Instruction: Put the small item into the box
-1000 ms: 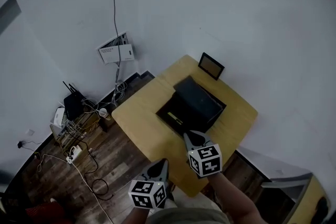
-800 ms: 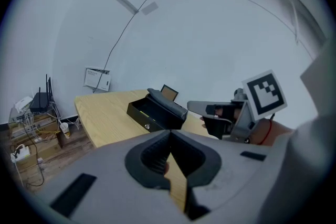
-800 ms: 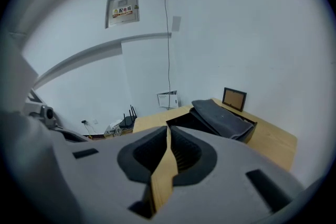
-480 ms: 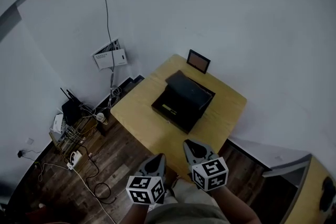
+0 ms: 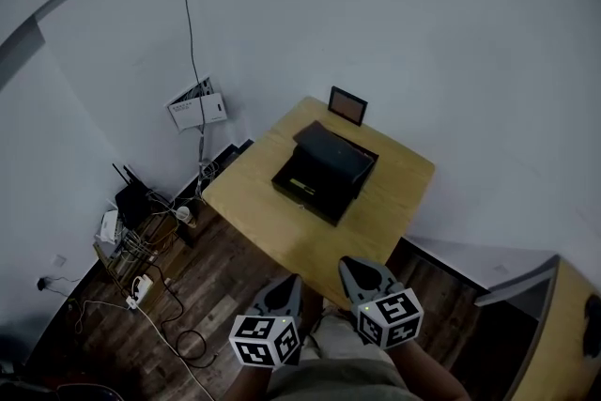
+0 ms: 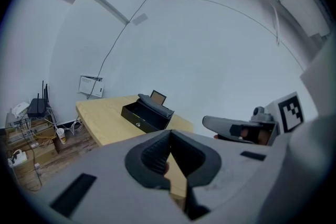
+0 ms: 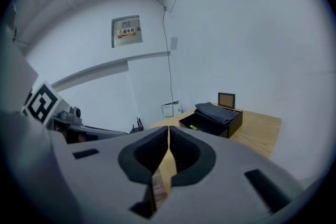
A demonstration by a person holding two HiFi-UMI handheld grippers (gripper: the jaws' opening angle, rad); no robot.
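Your left gripper (image 5: 282, 296) and right gripper (image 5: 362, 275) are both pinched shut on nothing, held near your body, well apart from the table (image 5: 254, 216). The box (image 5: 329, 172) sits open there, with the small item (image 5: 305, 187) seemingly inside (placement probably done).

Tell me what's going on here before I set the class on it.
A person holds a gripper in each hand, back from the wooden table. The left gripper and the right gripper are both shut with nothing in them. On the table an open black box stands, with a small yellowish item lying inside it.
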